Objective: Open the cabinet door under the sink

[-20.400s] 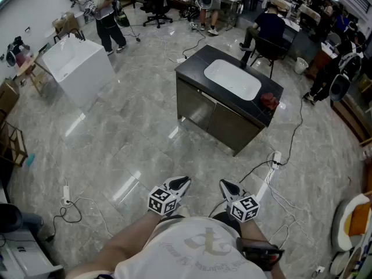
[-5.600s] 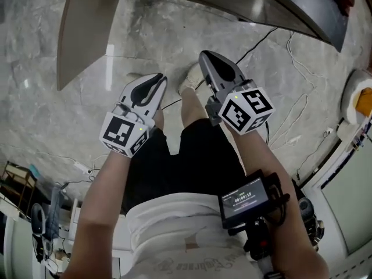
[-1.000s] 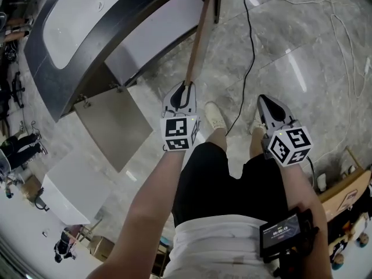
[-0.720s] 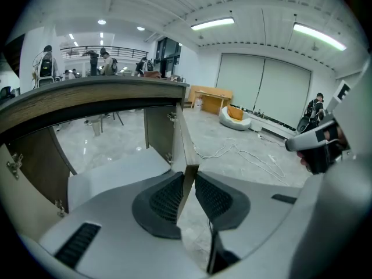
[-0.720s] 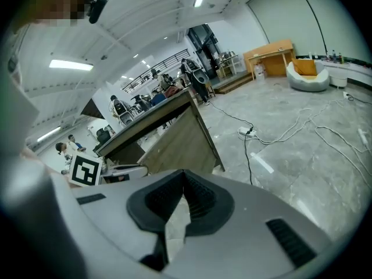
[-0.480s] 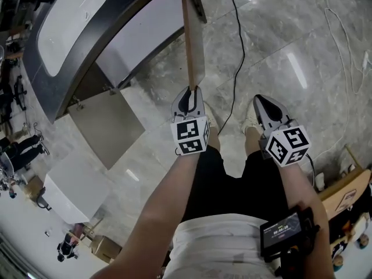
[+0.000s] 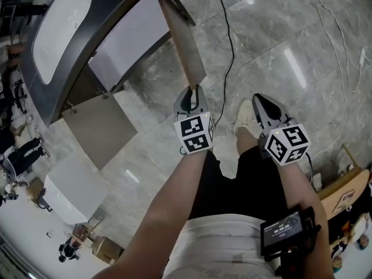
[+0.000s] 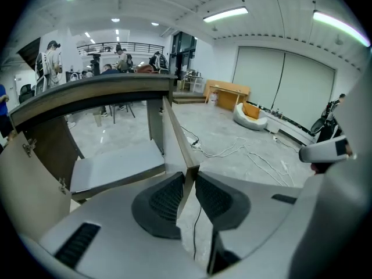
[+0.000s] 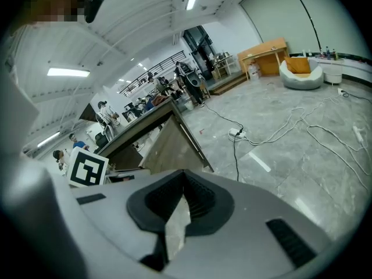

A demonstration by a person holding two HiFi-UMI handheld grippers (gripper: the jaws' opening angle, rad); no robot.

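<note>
Over the last second the cabinet door has swung further out from the sink cabinet. It was edge-on to the head view and now shows its broad tan face, and the left gripper has travelled with it towards the person. That gripper's jaws are clamped on the door's free edge. In the left gripper view the panel's corner sits pinched between the two dark pads.

The door hangs from the cabinet's near corner, beneath the dark countertop that carries the white sink. The pale cabinet floor is exposed behind it. The second door stands wide open at the cabinet's other end, well apart from the gripped one.

The right gripper hangs above the grey marble floor beside the person's shoe. Its jaws are together with nothing between them. A black cable trails across the floor just beside the gripped door.
</note>
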